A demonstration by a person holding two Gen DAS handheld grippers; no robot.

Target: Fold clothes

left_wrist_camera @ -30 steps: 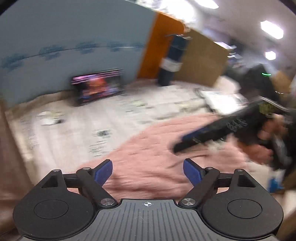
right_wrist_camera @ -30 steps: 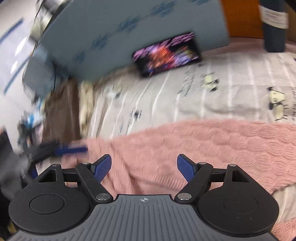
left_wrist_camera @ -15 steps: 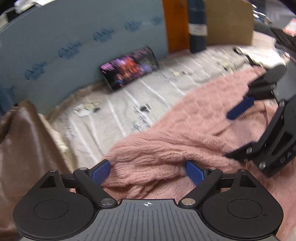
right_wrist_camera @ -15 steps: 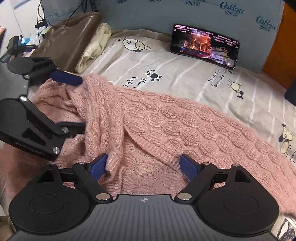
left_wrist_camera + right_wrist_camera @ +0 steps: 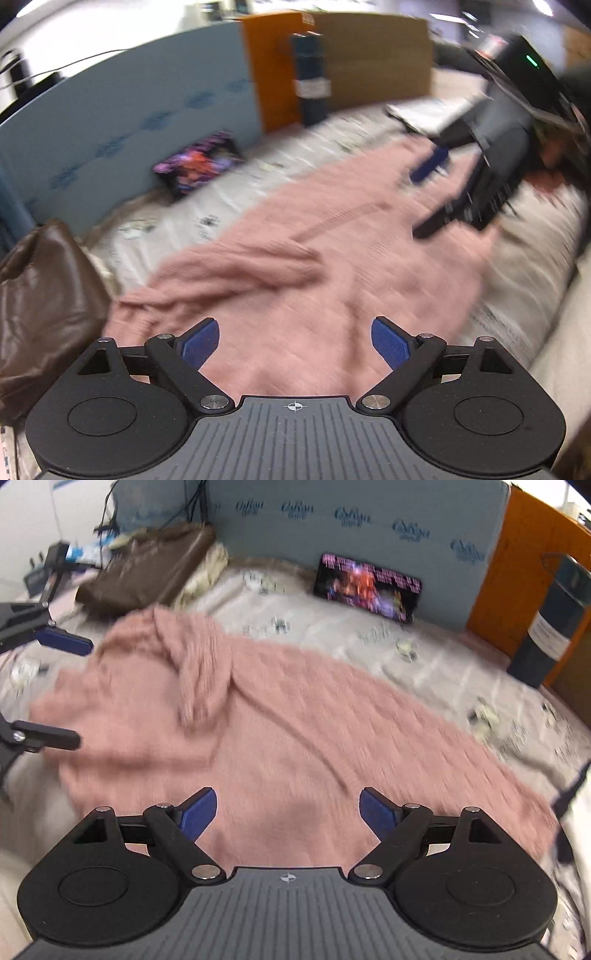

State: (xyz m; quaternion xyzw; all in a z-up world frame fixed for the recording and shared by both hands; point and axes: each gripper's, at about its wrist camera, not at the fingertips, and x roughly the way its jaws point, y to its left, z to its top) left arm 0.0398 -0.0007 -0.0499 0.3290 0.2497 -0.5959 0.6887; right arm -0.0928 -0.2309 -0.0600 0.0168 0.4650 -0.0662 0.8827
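Fingers on both grippers are spread wide with nothing between them, so neither one has any cloth. The pink sweater point(image 5: 295, 731) lies flat on the bedsheet point(image 5: 332, 631), right ahead of and under the right gripper point(image 5: 288, 812), with its long axis running from far-left to near-right across those fingers. One sleeve point(image 5: 207, 675) is already flopped inward over the body, out beyond the right gripper's left fingertip.

From the left gripper point(image 5: 295, 343) the same sweater point(image 5: 332, 266) stretches away ahead and off to the right, and the folded sleeve point(image 5: 240, 269) sits just past its fingers, so I'd guess the left one is nearer that end. Everything's motion-blurred, so edges are fuzzy. Further out: a brown bag point(image 5: 147, 568) beyond the sleeve, and a phone point(image 5: 367, 587) leaning on the blue panel point(image 5: 351, 528).
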